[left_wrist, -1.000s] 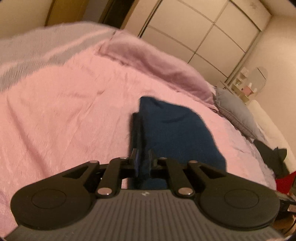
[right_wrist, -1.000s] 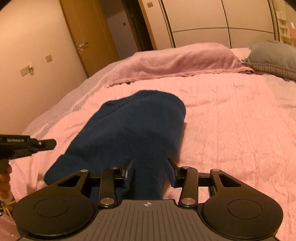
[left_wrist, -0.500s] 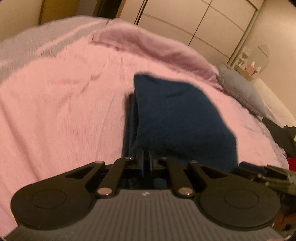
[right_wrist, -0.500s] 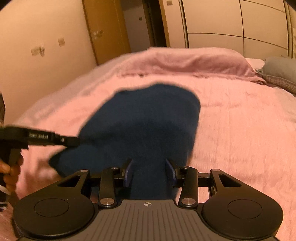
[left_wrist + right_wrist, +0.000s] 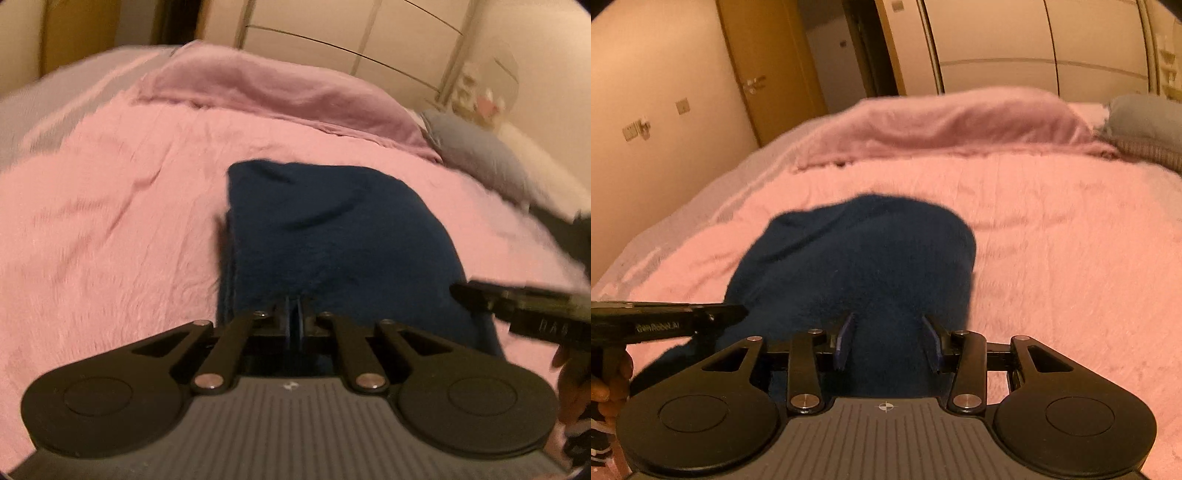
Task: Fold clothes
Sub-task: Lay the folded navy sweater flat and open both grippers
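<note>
On the pink bedspread (image 5: 110, 221), a dark blue garment (image 5: 332, 236) lies folded into a thick, roughly oblong bundle, its layered edges stacked along the left side in the left wrist view. Its far end points toward the mauve blanket (image 5: 280, 92) heaped across the head of the bed, and a grey pillow (image 5: 476, 151) sits to the right of that heap.

At the near end of the garment, the left gripper (image 5: 295, 317) has its jaws pressed together with only a thin slit between them; dark blue fabric lies right at the tips, but whether any is pinched there I cannot tell (the view is blurred).

Beside it, the right gripper (image 5: 886, 343) has its jaws spread wide, one on either side of the garment's near end (image 5: 857, 273), with the cloth filling the gap and neither blue pad clearly pressing it.

Each tool appears in the other's view, low at the side, level with the bundle's near corner. A wooden door (image 5: 768, 66) and pale wardrobe panels (image 5: 1034, 44) stand behind the bed.
</note>
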`<action>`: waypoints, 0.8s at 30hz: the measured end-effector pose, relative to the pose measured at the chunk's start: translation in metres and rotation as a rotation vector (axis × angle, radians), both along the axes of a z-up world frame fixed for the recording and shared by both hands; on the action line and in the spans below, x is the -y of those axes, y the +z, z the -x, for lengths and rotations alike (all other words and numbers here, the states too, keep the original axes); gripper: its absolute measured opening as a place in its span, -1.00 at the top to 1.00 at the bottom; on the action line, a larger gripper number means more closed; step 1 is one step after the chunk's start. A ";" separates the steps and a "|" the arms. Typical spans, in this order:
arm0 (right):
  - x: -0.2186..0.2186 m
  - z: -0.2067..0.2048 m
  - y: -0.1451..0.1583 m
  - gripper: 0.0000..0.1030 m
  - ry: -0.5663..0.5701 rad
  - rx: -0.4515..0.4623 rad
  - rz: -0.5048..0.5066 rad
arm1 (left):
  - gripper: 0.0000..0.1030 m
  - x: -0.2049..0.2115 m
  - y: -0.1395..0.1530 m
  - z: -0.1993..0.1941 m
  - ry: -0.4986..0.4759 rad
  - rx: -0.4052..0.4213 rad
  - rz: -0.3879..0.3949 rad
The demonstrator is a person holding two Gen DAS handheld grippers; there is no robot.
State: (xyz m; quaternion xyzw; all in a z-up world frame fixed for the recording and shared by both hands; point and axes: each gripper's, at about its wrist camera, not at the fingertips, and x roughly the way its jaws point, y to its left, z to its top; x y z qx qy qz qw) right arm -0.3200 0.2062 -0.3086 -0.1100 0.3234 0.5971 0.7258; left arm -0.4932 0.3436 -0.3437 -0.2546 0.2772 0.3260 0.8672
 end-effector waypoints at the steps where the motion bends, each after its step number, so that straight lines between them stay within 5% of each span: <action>1: -0.003 -0.001 -0.003 0.18 0.002 0.000 0.011 | 0.88 -0.003 -0.003 0.002 0.005 0.009 0.008; 6: -0.006 -0.018 0.015 0.17 0.090 -0.038 0.032 | 0.93 -0.005 0.021 0.003 -0.038 -0.027 0.004; 13: -0.034 -0.064 0.045 0.17 0.144 -0.002 -0.056 | 0.94 -0.045 0.063 -0.023 -0.094 0.070 -0.015; 18: -0.077 -0.080 0.015 0.17 0.187 -0.019 -0.037 | 0.94 -0.064 0.035 -0.077 -0.212 -0.013 -0.011; 24: -0.094 -0.102 -0.017 0.17 0.096 -0.138 -0.031 | 0.94 -0.101 -0.009 -0.066 -0.083 0.018 0.008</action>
